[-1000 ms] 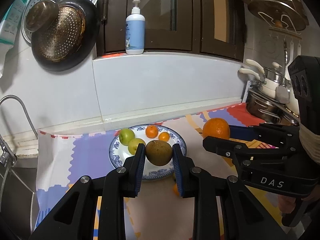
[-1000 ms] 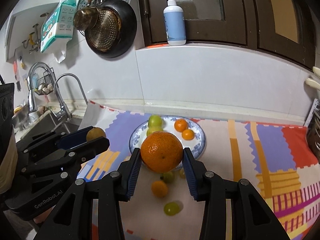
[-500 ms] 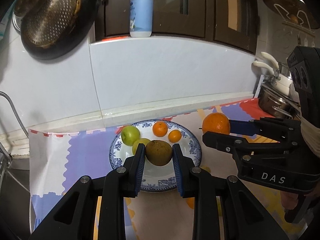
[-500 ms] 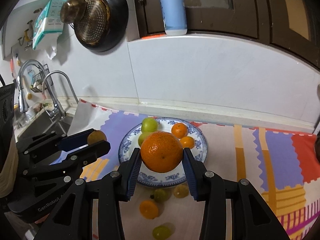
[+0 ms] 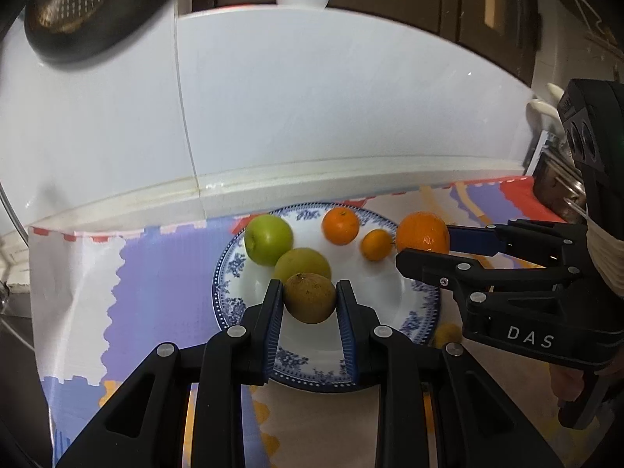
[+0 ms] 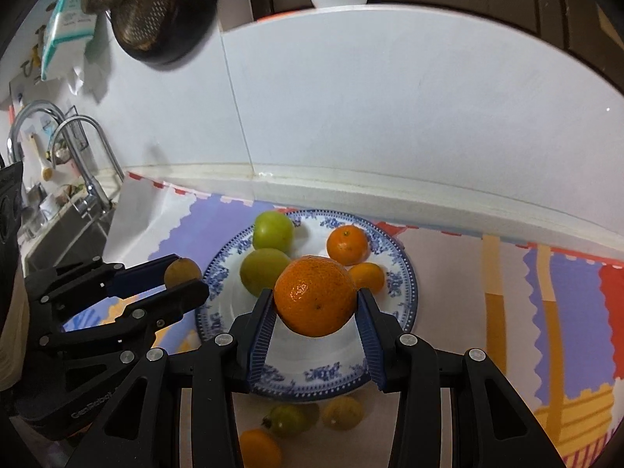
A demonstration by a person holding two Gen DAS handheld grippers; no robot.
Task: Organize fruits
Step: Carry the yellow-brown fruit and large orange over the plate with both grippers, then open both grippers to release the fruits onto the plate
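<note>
Four fruits lie on the plate (image 6: 405,292); left gripper (image 5: 310,304) pinches a brown fruit (image 5: 310,297), right gripper (image 6: 315,304) pinches an orange (image 6: 315,295), both over it; three fruits (image 6: 288,419) remain off its near edge.

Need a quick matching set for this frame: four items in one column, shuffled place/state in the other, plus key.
Items
1. brown fruit
2. large orange
3. green apple
4. small green fruit

Places/states
A. on the mat, in front of the plate
B. clamped in the right hand-held gripper
C. resting on the plate, left rear
D. clamped in the left hand-held gripper

Pairs: 1-D, 2-B, 3-C, 4-A
</note>
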